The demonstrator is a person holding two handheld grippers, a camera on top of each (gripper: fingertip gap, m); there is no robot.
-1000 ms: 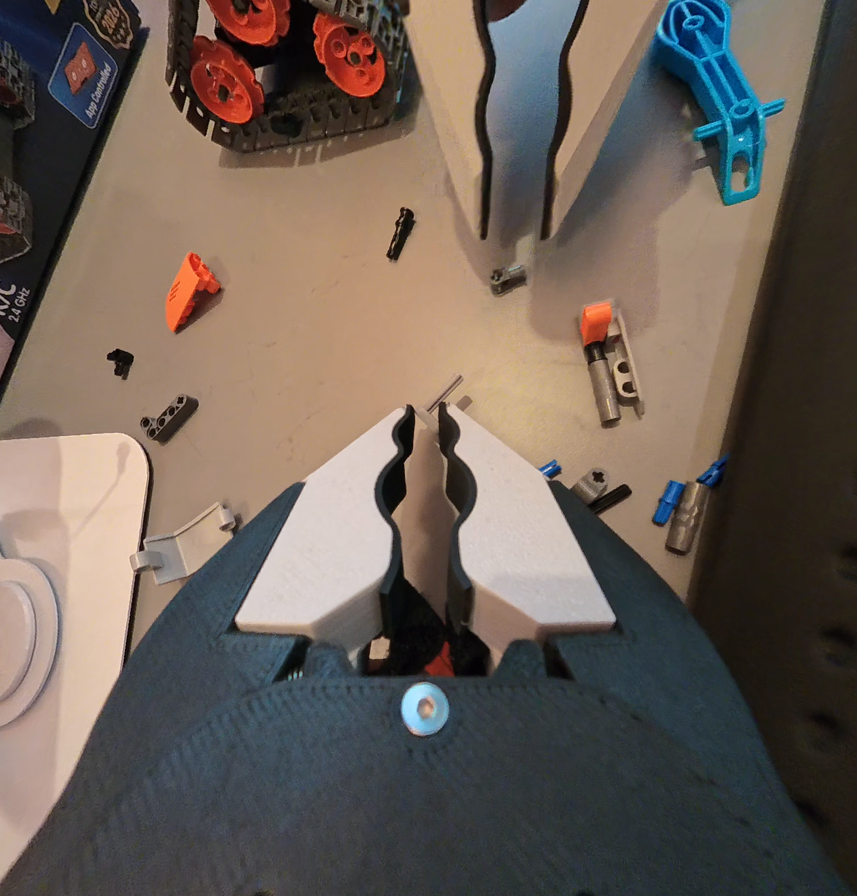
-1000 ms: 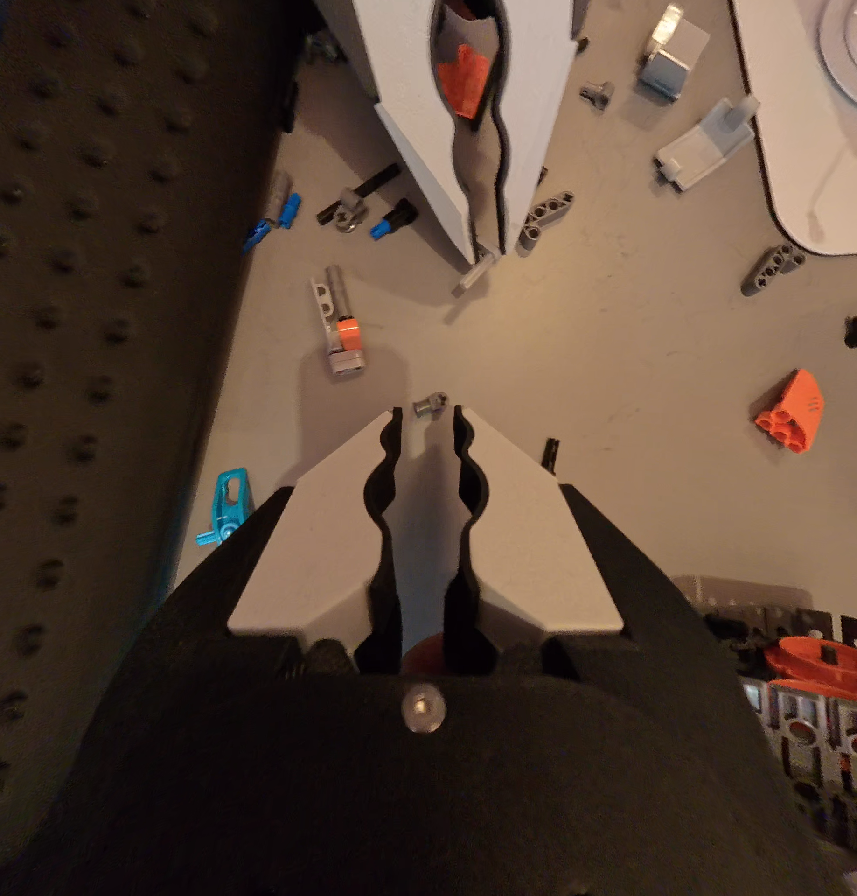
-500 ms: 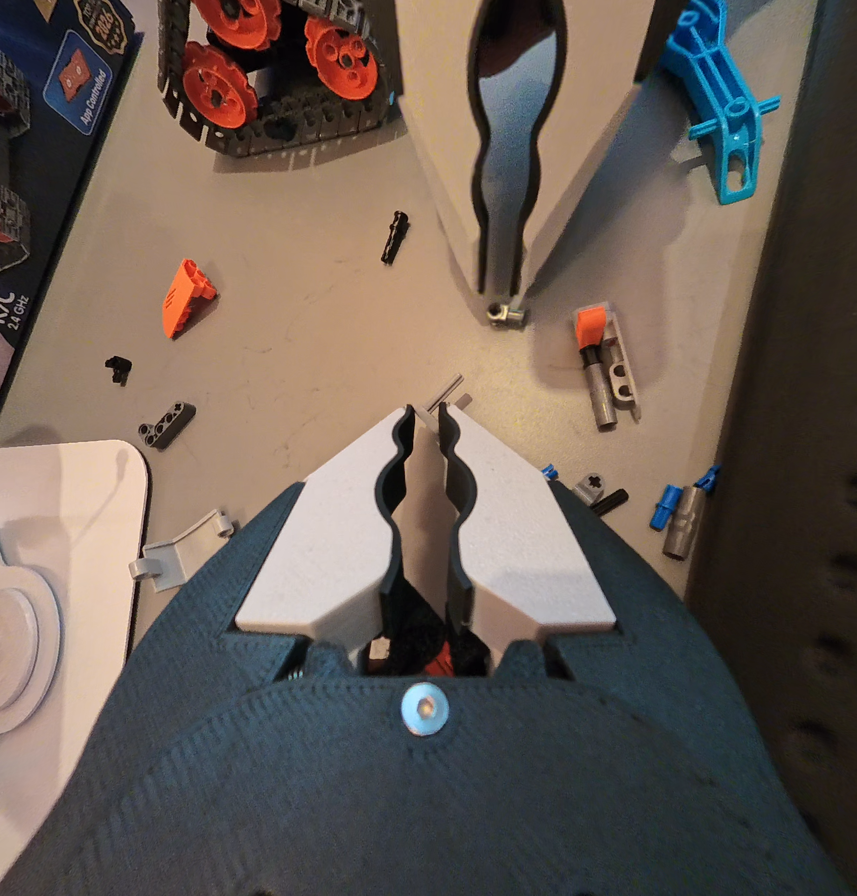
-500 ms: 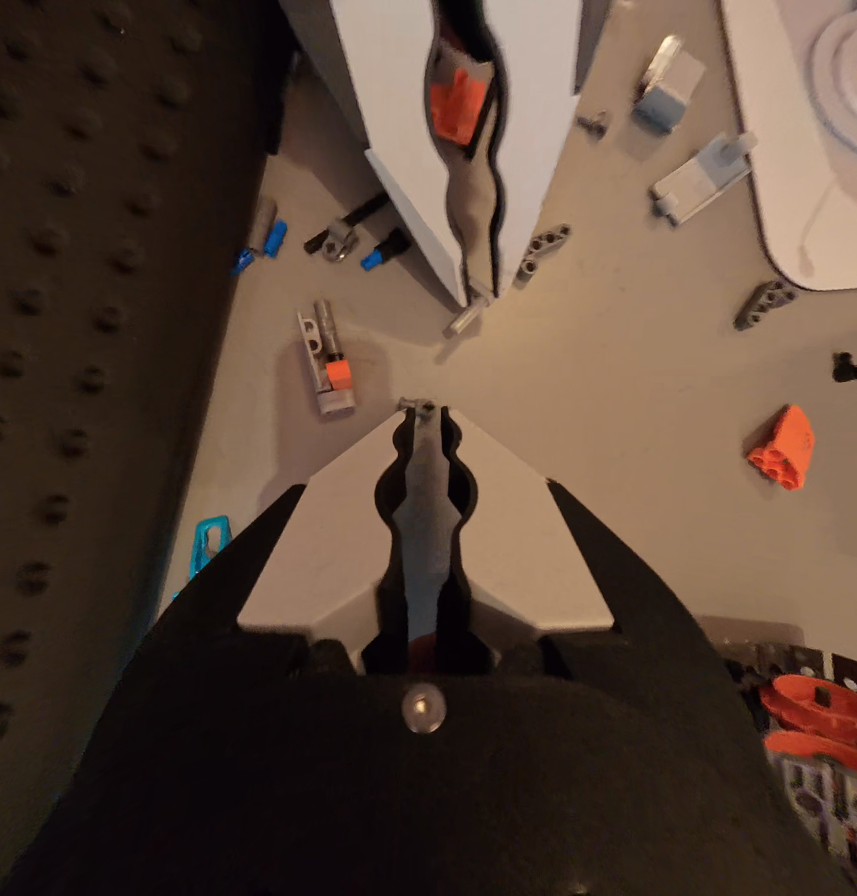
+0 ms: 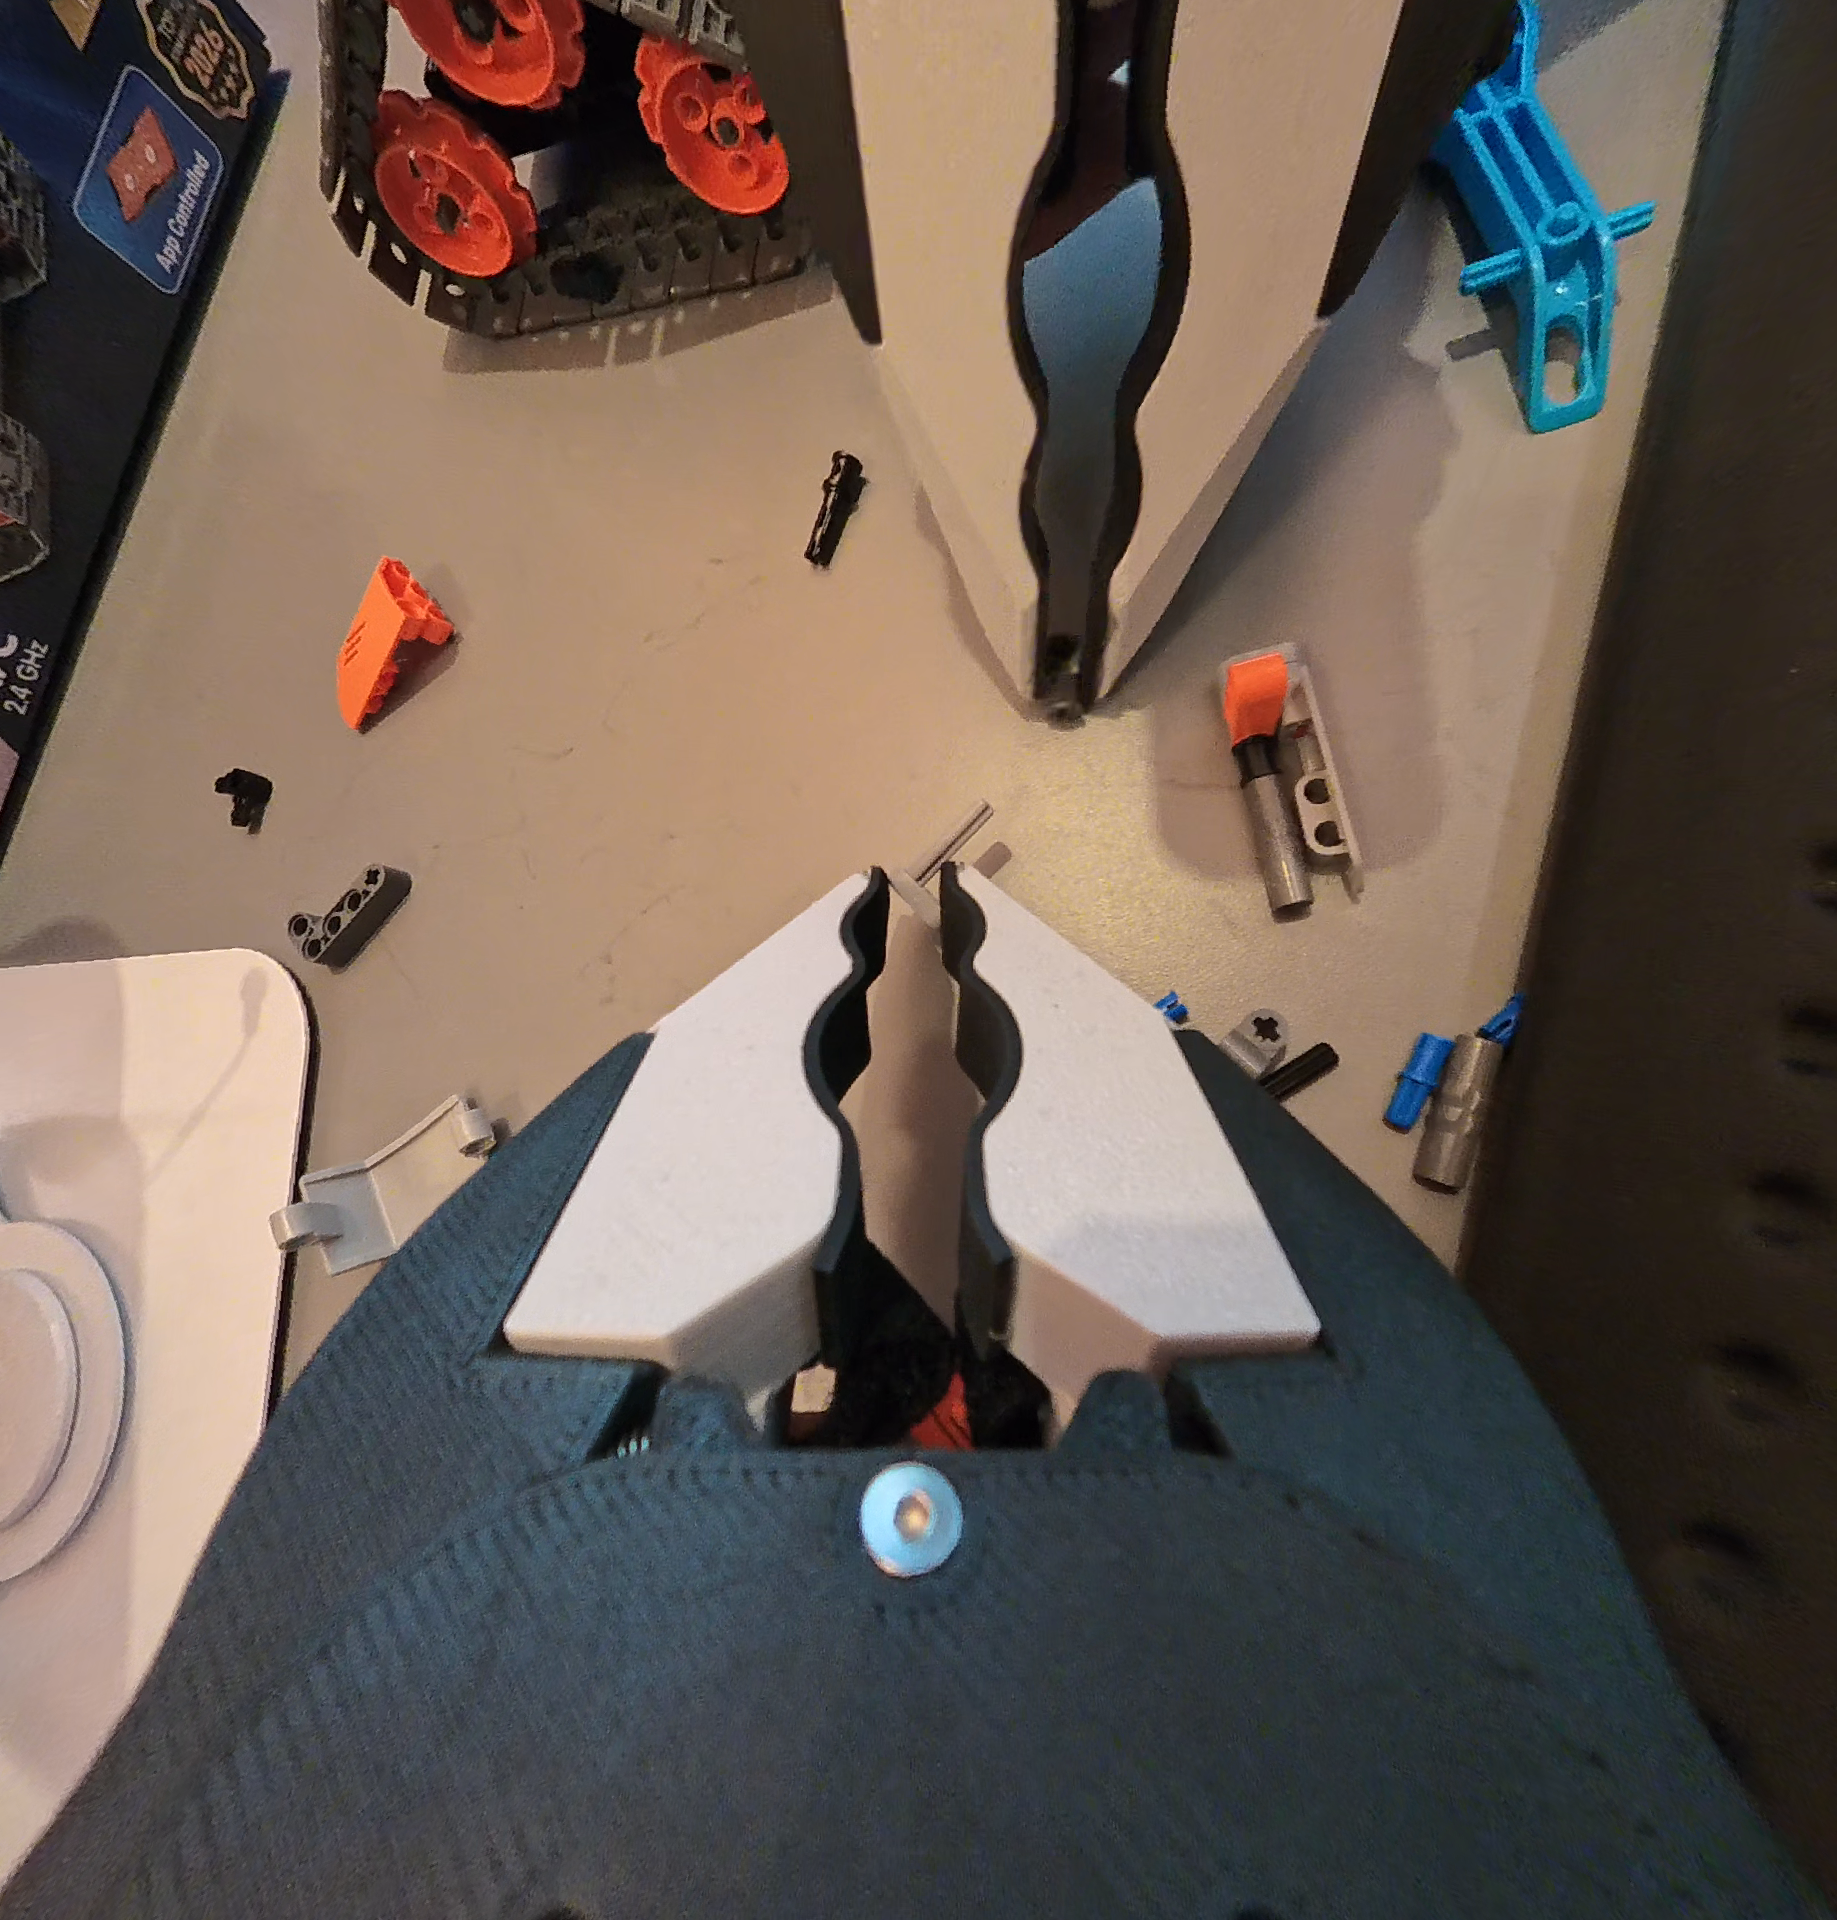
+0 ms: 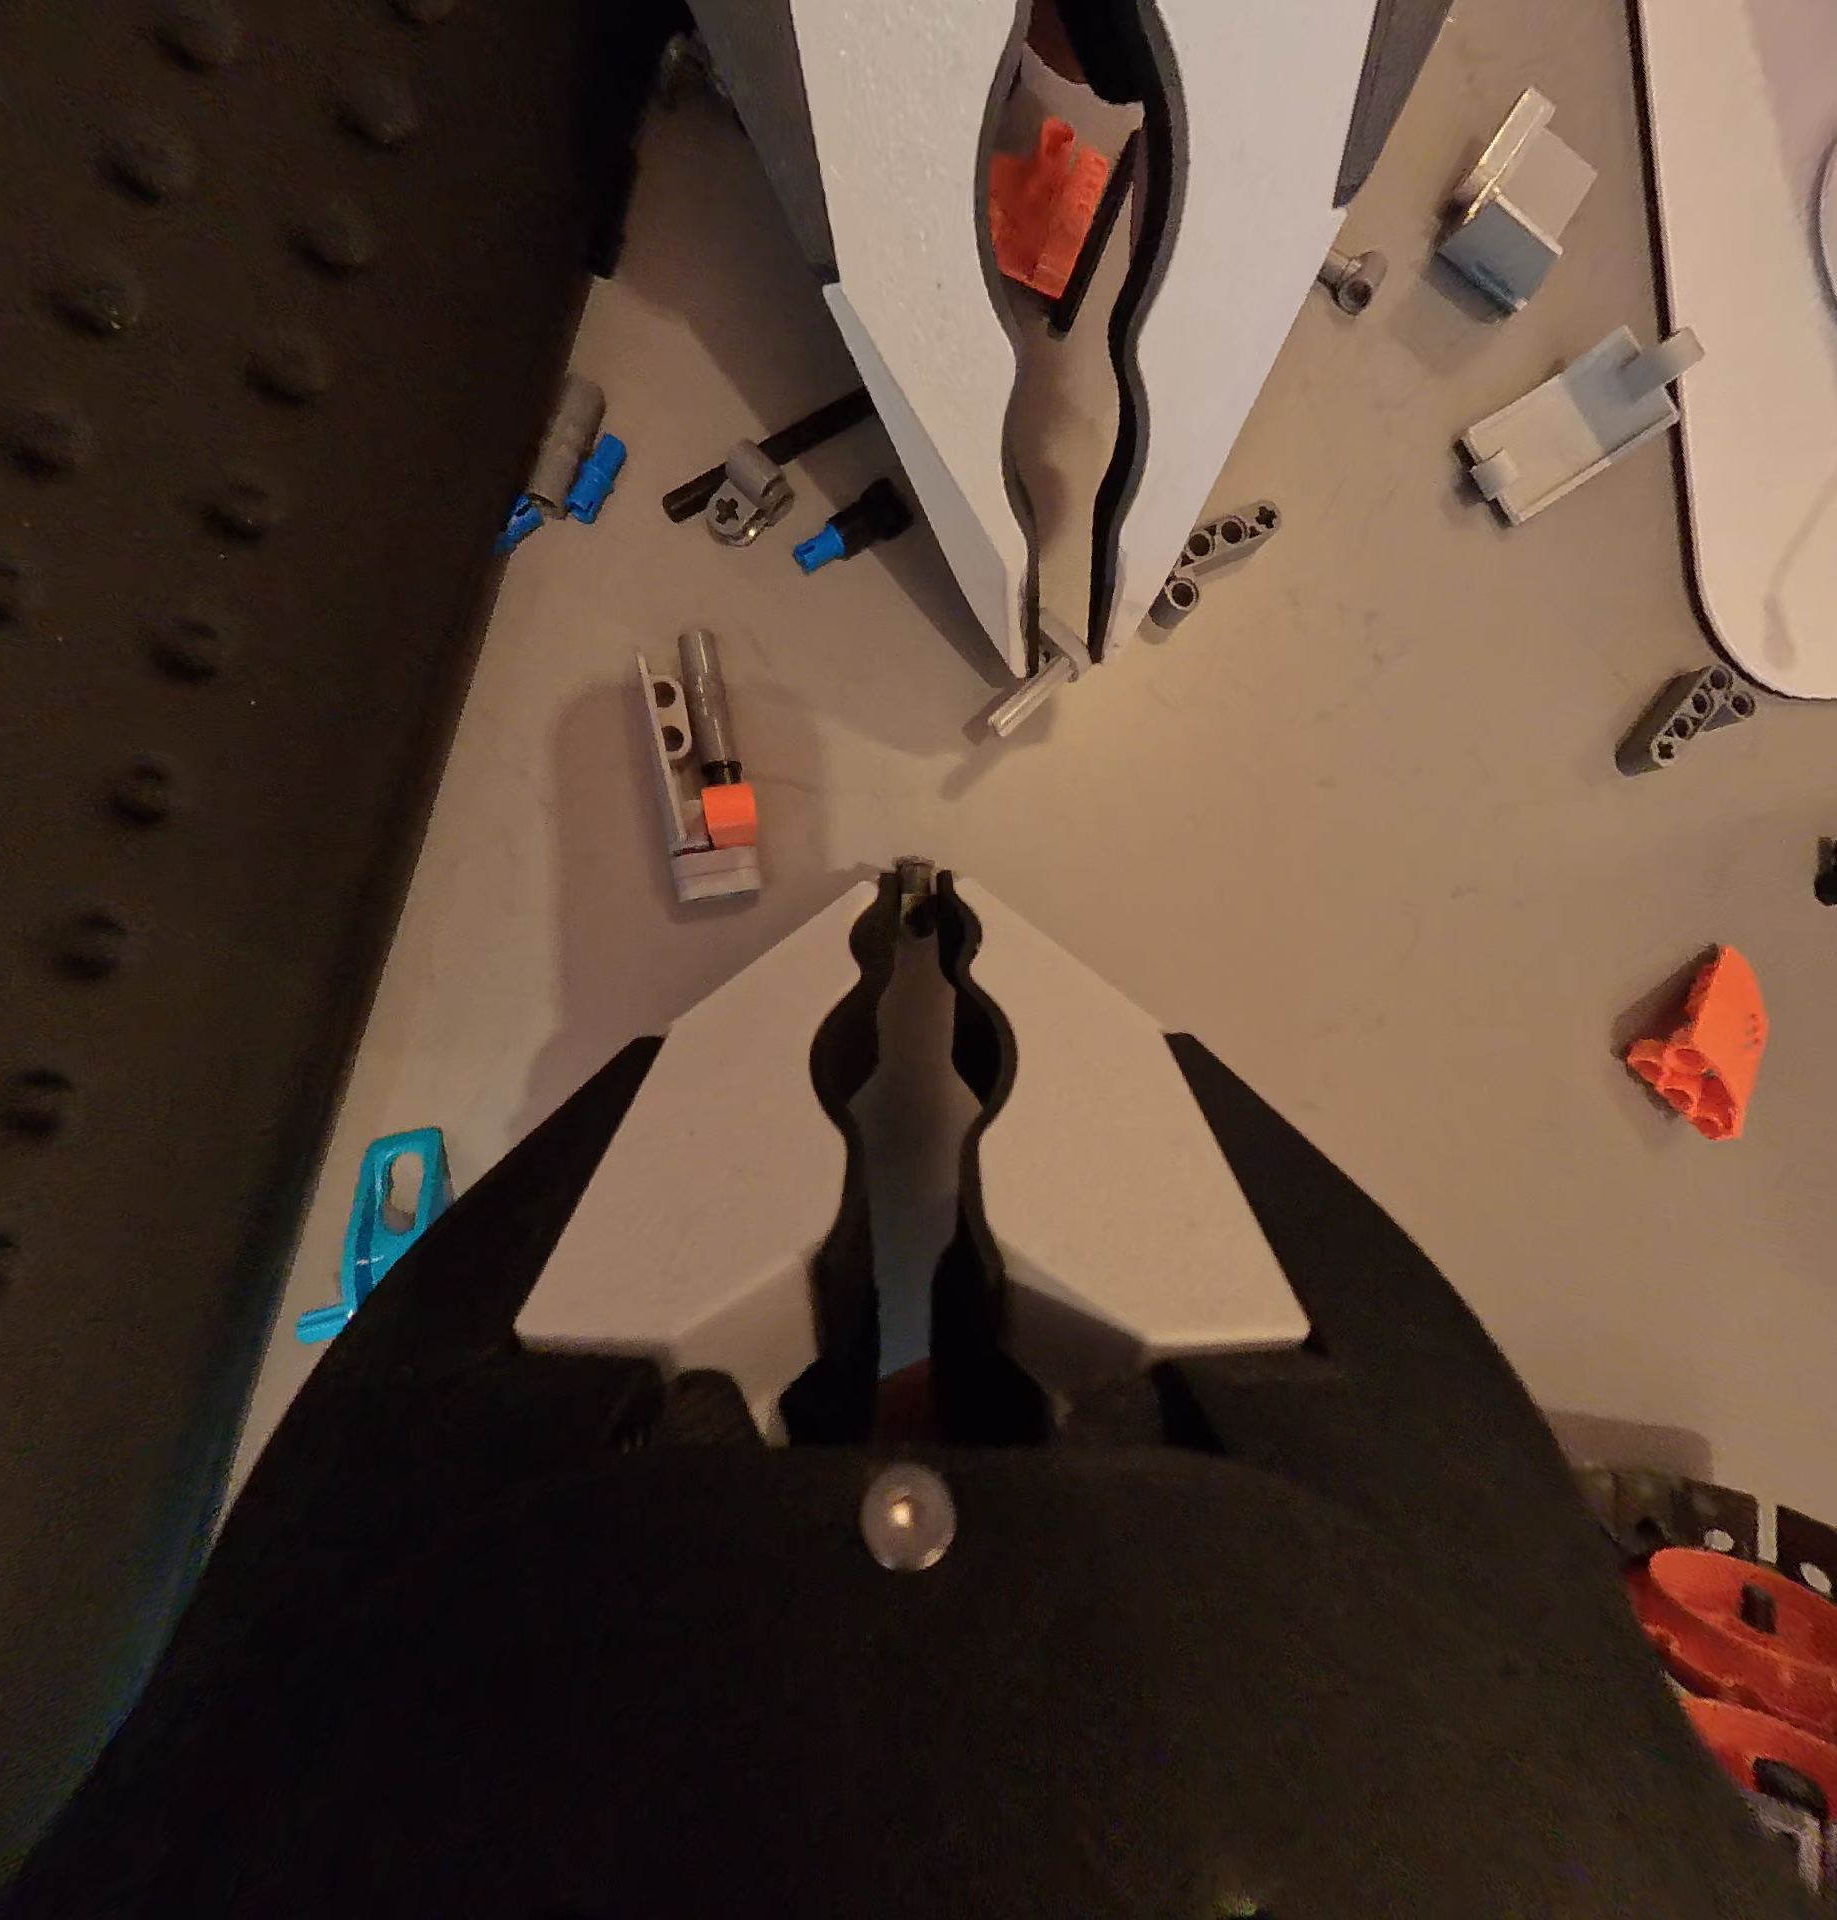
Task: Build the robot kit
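Left tongs [image 5: 909, 888]: pinched on a grey axle [image 5: 950, 847], which sticks out toward 1 o'clock past the tips. Right tongs [image 6: 914, 883]: clamped on a small grey connector [image 6: 912, 871], again at the very tips (shallow bite on both, so I'd judge either part could twist or slip).

The two tips face each other, near but apart, low over the table [image 5: 633, 675].

Around the right tongs:
- grey-orange assembly [image 6: 706, 769] at 10 o'clock
- orange wedge [image 6: 1698, 1044] at 3
- blue piece [image 6: 389, 1205] at 8

Left view:
- tracked wheels [image 5: 561, 177] at 11
- white tray [image 5: 166, 1091] at 8
- box [image 5: 62, 312] at 10
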